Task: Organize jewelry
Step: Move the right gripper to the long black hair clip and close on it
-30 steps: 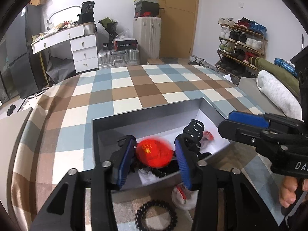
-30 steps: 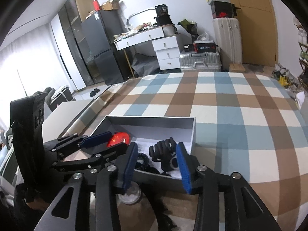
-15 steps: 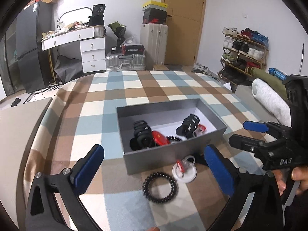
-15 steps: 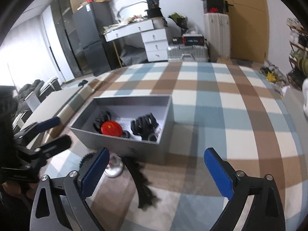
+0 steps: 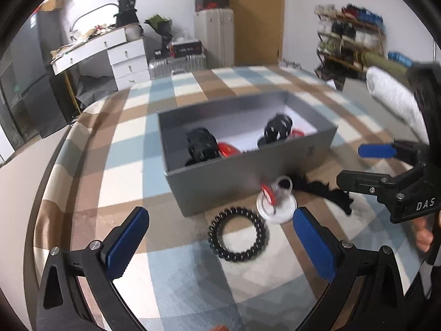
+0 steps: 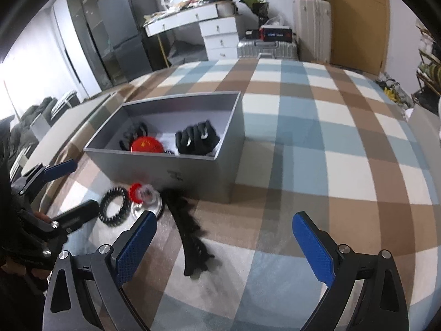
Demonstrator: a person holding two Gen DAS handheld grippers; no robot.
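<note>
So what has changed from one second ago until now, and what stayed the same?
Both grippers let go. The left hand-held gripper released the red round badge, the right hand-held gripper released a black claw clip; both items now lie in the grey box. Both grippers, open and empty, drew back. Unchanged: the coil hair tie, small mirror and long black clip outside it.

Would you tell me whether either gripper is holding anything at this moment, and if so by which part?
Nothing is held. The left gripper and the right gripper are both open, hovering empty over the spiral hair tie and the long black comb clip.
</note>
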